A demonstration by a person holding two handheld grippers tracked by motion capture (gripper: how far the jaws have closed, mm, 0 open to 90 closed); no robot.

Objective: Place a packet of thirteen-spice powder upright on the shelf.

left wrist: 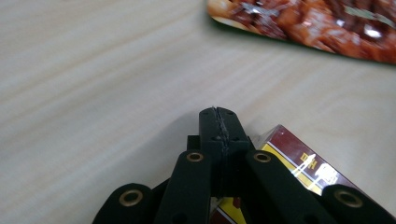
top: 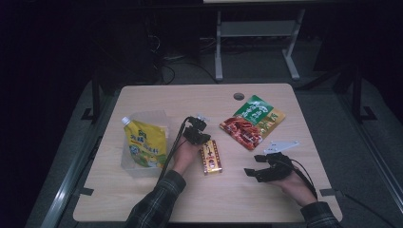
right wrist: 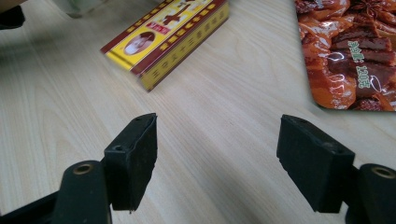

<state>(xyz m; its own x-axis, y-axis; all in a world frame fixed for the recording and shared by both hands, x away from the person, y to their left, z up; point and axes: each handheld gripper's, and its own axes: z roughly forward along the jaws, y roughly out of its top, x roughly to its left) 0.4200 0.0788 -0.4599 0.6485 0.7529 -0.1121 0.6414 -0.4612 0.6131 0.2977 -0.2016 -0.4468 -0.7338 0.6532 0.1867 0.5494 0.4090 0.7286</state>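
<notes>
A red and yellow box (top: 211,156) lies flat near the table's middle. My left gripper (top: 196,135) sits just to its left, at the box's far end. In the left gripper view its jaws meet with nothing between them, the left gripper (left wrist: 218,113) low over the wood beside the box (left wrist: 303,163). My right gripper (top: 256,166) rests at the front right of the table. In the right gripper view the right gripper (right wrist: 217,140) stands open over bare wood, with the box (right wrist: 163,39) farther ahead.
A yellow-green spout pouch (top: 145,142) lies on a clear bag at the left. A red and green snack packet (top: 252,121) lies at the back right, also seen close up (right wrist: 350,56). A grey three-cornered plate (top: 281,145) lies by the right hand. A round hole (top: 238,96) marks the far edge.
</notes>
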